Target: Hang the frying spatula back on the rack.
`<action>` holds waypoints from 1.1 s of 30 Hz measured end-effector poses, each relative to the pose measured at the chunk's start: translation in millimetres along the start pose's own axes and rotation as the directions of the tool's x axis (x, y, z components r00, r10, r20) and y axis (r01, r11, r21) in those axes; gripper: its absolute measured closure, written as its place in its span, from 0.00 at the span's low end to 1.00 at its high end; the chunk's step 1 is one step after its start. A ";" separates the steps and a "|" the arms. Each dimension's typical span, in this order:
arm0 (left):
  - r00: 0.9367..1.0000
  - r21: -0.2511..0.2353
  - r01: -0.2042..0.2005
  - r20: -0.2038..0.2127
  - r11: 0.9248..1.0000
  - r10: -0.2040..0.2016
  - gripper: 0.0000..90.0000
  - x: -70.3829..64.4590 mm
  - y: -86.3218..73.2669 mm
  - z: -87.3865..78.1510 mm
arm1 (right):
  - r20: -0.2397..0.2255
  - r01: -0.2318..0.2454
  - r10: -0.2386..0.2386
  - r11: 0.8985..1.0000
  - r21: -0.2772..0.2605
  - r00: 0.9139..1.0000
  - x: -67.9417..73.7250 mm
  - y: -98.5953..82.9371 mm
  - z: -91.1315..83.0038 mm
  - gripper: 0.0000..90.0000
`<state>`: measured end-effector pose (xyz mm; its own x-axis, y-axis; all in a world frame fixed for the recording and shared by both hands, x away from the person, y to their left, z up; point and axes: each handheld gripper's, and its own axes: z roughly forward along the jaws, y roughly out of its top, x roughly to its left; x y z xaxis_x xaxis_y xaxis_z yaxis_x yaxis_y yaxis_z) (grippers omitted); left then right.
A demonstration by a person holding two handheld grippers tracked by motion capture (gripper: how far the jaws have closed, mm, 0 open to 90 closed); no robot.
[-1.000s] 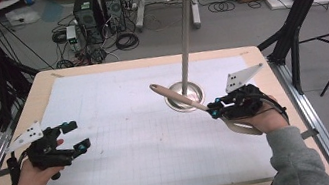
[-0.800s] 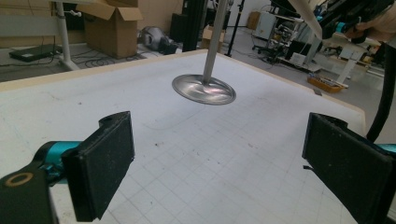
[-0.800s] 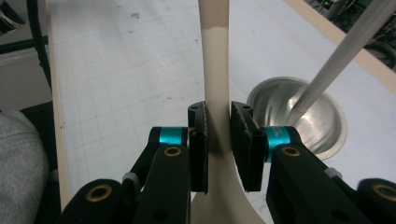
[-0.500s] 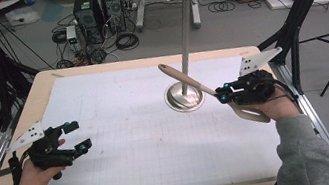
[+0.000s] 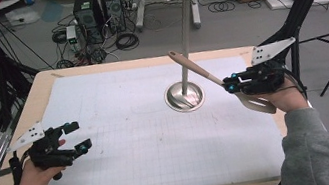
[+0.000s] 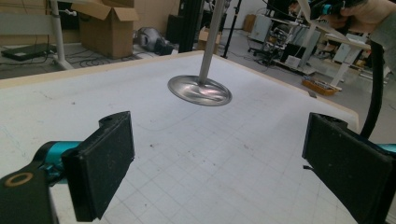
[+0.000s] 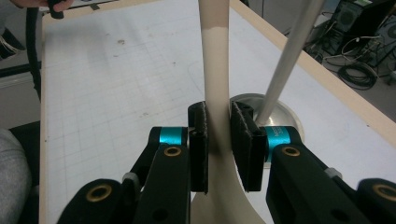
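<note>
Now right gripper [image 5: 230,85] clamps beige spatula [image 5: 199,70] at neck, handle angled up past pole of metal stand [image 5: 184,95]; left gripper [image 5: 74,137] hovers low over gridded mat [image 5: 123,130], jaws wide apart, holding nothing

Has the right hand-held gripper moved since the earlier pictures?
Yes. In the high view the right hand-held gripper, shut on the spatula, has moved right and up, away from the stand's round base.

Both handheld grippers are matte black, with flat rectangular black pads, teal collars behind them and brass-ringed screw holes. A grey three-cornered plate tops each, a black cable trails off, and the person's sleeves are grey.
</note>
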<state>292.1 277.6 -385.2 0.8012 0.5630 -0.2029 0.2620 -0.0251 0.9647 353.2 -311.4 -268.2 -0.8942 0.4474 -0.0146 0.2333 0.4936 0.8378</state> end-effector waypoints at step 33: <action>0.999 0.019 0.051 -0.015 0.999 -0.051 0.11 16.7 -15.8 -4.5 | 0.068 -0.044 0.051 0.994 -0.097 0.996 -42.6 0.3 -57.1 0.86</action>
<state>299.0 291.2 -403.0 0.7785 0.5762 -0.2488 0.3123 -0.0117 0.9499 369.6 -372.8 -236.1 -0.8533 0.5214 -0.0091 0.2341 0.3986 0.8868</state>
